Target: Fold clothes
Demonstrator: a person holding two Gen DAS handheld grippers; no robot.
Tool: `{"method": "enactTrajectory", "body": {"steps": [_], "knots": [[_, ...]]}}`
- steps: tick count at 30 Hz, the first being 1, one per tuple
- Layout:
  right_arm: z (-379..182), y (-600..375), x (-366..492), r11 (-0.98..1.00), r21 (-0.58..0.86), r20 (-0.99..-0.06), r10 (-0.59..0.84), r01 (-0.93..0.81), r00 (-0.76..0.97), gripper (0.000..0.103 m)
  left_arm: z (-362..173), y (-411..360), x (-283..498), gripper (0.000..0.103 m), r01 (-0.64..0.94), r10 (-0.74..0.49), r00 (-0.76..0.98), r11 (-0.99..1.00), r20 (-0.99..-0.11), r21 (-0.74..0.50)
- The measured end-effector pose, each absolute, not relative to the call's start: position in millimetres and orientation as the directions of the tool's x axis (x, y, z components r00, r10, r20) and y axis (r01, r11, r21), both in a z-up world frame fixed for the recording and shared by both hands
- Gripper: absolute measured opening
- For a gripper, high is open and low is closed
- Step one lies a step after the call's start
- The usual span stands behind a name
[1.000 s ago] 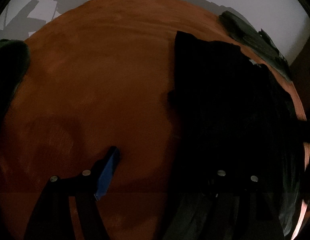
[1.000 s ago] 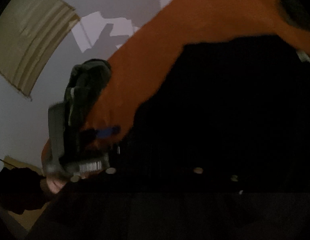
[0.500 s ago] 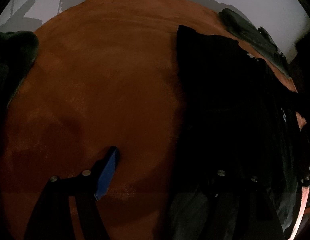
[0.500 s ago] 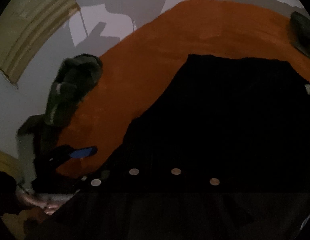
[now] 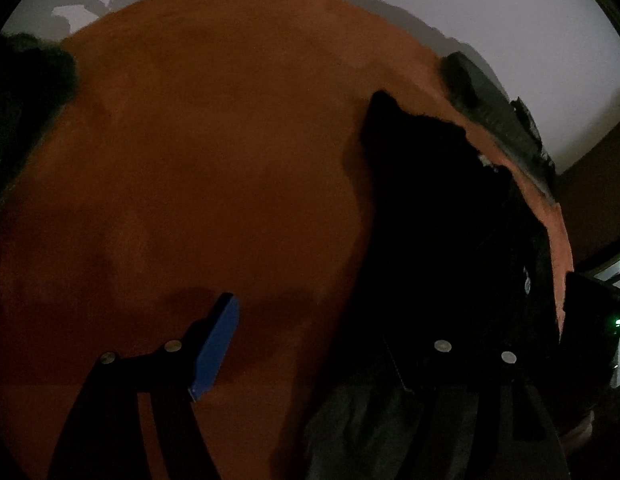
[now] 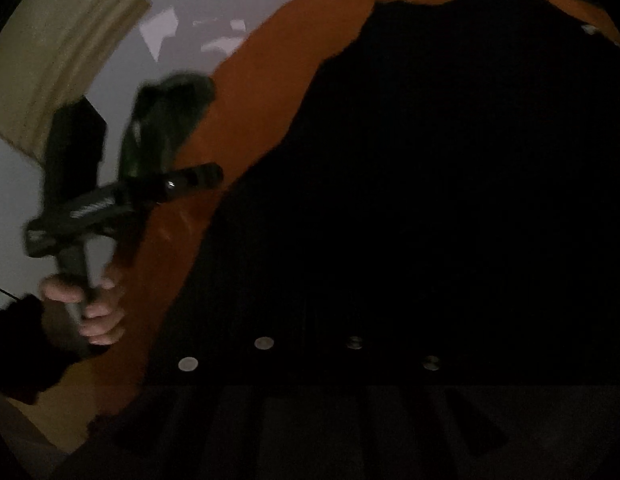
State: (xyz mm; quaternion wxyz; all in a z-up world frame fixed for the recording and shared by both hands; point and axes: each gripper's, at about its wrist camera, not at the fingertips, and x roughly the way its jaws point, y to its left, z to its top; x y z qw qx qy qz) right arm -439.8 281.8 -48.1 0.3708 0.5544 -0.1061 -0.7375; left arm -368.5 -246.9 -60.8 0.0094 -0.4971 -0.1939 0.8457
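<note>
A black garment lies spread on an orange surface, most of it off to the right of the left gripper. That gripper's 2 jaws stand wide apart and released: the blue-padded finger hangs over bare orange, while the other is lost against the dark cloth, so whether it touches the fabric cannot be told.

In the right wrist view the garment fills nearly everything ahead of the right gripper. Its fingers merge with the black cloth in the dim light, and whether they are clenched, released or pinching fabric cannot be told. To the left of those jaws, a hand grips the handle of the left gripper, which sits beside the cloth's near edge.

A dark green piece lies along the far edge of the surface beyond the left jaws, and another dark bundle sits far off to their left.

The scene would fit a garment laid flat ahead of a fold as readily as one mid-fold. The risks look plain enough: black fingers on black cloth in poor light invite a pinch that misses the edge or catches 2 layers instead of 1, and 2 grippers pulling unevenly could drag the cloth into a crooked, bunched fold.
</note>
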Motion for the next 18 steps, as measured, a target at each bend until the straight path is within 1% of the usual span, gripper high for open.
{"method": "enactTrajectory", "body": {"steps": [1, 2, 3, 4, 6, 7, 8, 9, 10, 11, 12, 14, 15, 16, 17, 18], "knots": [[-45.8, 287.9, -452.0, -0.714, 0.561, -0.742, -0.658, 0.419, -0.128, 0.023, -56.1, -249.6, -371.6, 0.073, 0.173, 0.219, -0.516, -0.92, -0.828, -0.352], [-43.6, 294.1, -464.1, -0.725, 0.554, -0.745, -0.651, 0.409, -0.145, 0.028, -54.0, -250.3, -376.5, 0.073, 0.163, 0.247, -0.514, -0.912, -0.821, -0.376], [-41.3, 300.2, -476.3, -0.736, 0.547, -0.747, -0.644, 0.399, -0.162, 0.038, -54.3, -249.3, -383.3, 0.073, 0.147, 0.287, -0.501, -0.901, -0.817, -0.408], [-39.0, 306.3, -488.4, -0.746, 0.541, -0.75, -0.637, 0.388, -0.179, 0.043, -54.7, -248.3, -390.1, 0.073, 0.132, 0.327, -0.486, -0.889, -0.81, -0.439], [-34.5, 318.5, -512.8, -0.767, 0.527, -0.754, -0.621, 0.366, -0.213, 0.044, -64.2, -238.1, -407.4, 0.073, 0.103, 0.387, -0.42, -0.879, -0.821, -0.466], [-32.2, 324.7, -524.9, -0.776, 0.521, -0.757, -0.612, 0.355, -0.23, 0.044, -71.0, -231.9, -414.2, 0.073, 0.094, 0.396, -0.387, -0.881, -0.833, -0.463], [-29.9, 330.8, -537.1, -0.786, 0.514, -0.758, -0.604, 0.343, -0.246, 0.044, -78.2, -226.2, -417.9, 0.073, 0.091, 0.386, -0.364, -0.891, -0.847, -0.445], [-33.9, 327.3, -548.5, -0.794, 0.499, -0.777, -0.588, 0.348, -0.227, 0.044, -85.5, -220.4, -421.7, 0.072, 0.089, 0.376, -0.341, -0.899, -0.861, -0.428], [-40.2, 320.2, -559.6, -0.8, 0.48, -0.8, -0.568, 0.36, -0.194, 0.044, -92.7, -214.6, -425.5, 0.069, 0.085, 0.366, -0.317, -0.908, -0.875, -0.411], [-44.8, 313.5, -565.3, -0.8, 0.468, -0.817, -0.554, 0.375, -0.161, 0.044, -98.0, -210.5, -426.5, 0.057, 0.083, 0.343, -0.307, -0.92, -0.888, -0.384], [-48.0, 308.8, -565.9, -0.792, 0.469, -0.823, -0.552, 0.392, -0.131, 0.044, -101.0, -208.3, -424.2, 0.052, 0.082, 0.306, -0.312, -0.934, -0.9, -0.346], [-50.7, 301.6, -564.9, -0.769, 0.485, -0.818, -0.567, 0.417, -0.095, 0.044, -101.3, -212.3, -417.5, 0.035, 0.083, 0.286, -0.324, -0.941, -0.902, -0.328], [-51.3, 298.4, -564.4, -0.767, 0.479, -0.82, -0.565, 0.426, -0.095, 0.044, -100.4, -215.8, -413.8, 0.032, 0.085, 0.286, -0.33, -0.94, -0.899, -0.33], [-51.9, 295.1, -563.9, -0.766, 0.474, -0.822, -0.562, 0.435, -0.095, 0.039, -99.5, -219.3, -410.0, 0.027, 0.086, 0.286, -0.337, -0.94, -0.897, -0.331], [-49.3, 293.2, -564.1, -0.778, 0.439, -0.834, -0.539, 0.45, -0.119, 0.027, -99.1, -222.7, -408.5, 0.026, 0.084, 0.292, -0.341, -0.937, -0.893, -0.338], [-45.6, 291.9, -564.4, -0.794, 0.392, -0.847, -0.509, 0.465, -0.154, 0.004, -99.2, -225.9, -409.6, 0.026, 0.078, 0.306, -0.342, -0.933, -0.888, -0.352]]}}
